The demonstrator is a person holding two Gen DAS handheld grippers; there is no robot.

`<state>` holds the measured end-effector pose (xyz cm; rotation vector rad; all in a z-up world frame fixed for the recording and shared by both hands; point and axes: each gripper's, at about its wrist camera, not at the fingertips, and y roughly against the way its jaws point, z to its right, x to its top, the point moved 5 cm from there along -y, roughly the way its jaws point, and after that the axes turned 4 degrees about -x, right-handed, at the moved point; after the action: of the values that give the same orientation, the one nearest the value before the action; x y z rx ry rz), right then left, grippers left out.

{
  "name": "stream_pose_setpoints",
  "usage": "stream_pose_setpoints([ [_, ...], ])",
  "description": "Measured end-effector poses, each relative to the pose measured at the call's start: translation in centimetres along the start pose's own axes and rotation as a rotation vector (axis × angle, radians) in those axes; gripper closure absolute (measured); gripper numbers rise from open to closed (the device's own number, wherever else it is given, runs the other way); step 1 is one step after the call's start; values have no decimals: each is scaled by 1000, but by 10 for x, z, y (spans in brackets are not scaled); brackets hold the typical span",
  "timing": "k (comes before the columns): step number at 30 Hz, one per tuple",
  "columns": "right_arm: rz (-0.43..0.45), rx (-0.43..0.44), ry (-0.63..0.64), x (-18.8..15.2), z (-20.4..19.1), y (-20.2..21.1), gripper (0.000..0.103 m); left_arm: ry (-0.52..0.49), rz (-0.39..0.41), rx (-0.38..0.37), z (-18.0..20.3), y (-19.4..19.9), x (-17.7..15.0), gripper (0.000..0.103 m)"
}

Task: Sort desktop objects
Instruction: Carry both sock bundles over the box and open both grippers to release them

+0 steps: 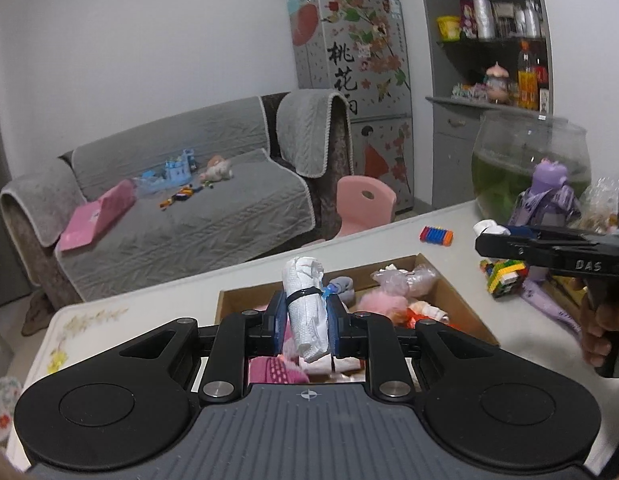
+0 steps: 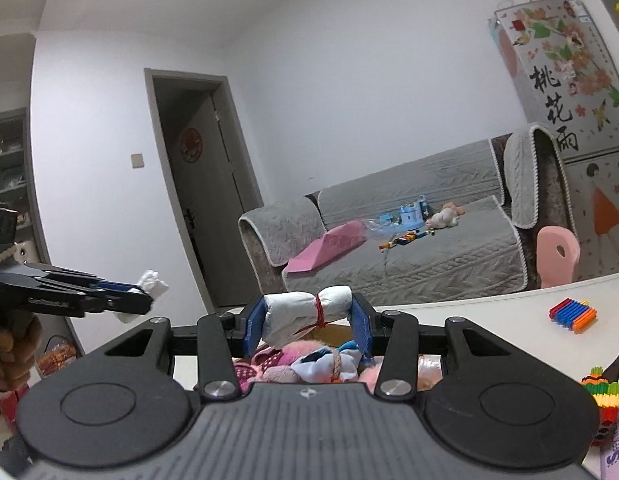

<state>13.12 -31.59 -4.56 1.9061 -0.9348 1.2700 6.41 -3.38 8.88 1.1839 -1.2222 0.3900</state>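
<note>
Left gripper (image 1: 307, 322) clamps upright white cloth roll, black band (image 1: 304, 312); right gripper (image 2: 307, 318) pinches crosswise white cloth roll, red band (image 2: 307, 314); both held above cardboard box (image 1: 461, 300) of soft toys at desk's near edge; risk: pads grip soft folds only, so either roll could slip and fall among toys or outside box wall; grippers close, could collide

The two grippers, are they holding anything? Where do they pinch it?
Yes. The left gripper pinches a white cloth roll with a black band across its middle. The right gripper squeezes a white cloth roll with a red band by its two ends.
</note>
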Motion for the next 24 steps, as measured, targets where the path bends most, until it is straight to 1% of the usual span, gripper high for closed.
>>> stream_pose_setpoints([
  [3, -2, -13, -7, 1, 9, 2, 62, -6, -24, -9, 1, -18, 1, 77],
  [9, -29, -24, -7, 2, 9, 3, 62, -21, -82, -22, 5, -47, -2, 77],
  [17, -124, -94, 37, -10, 12, -8, 62, -22, -160, -43, -1, -80, -8, 77],
  [20, -173, -115, 56, -15, 13, -14, 62, -29, -194, -49, -1, -93, -12, 76],
  [24, -243, -138, 131, -23, 12, -21, 62, -60, -233, -67, 5, -106, -17, 76],
])
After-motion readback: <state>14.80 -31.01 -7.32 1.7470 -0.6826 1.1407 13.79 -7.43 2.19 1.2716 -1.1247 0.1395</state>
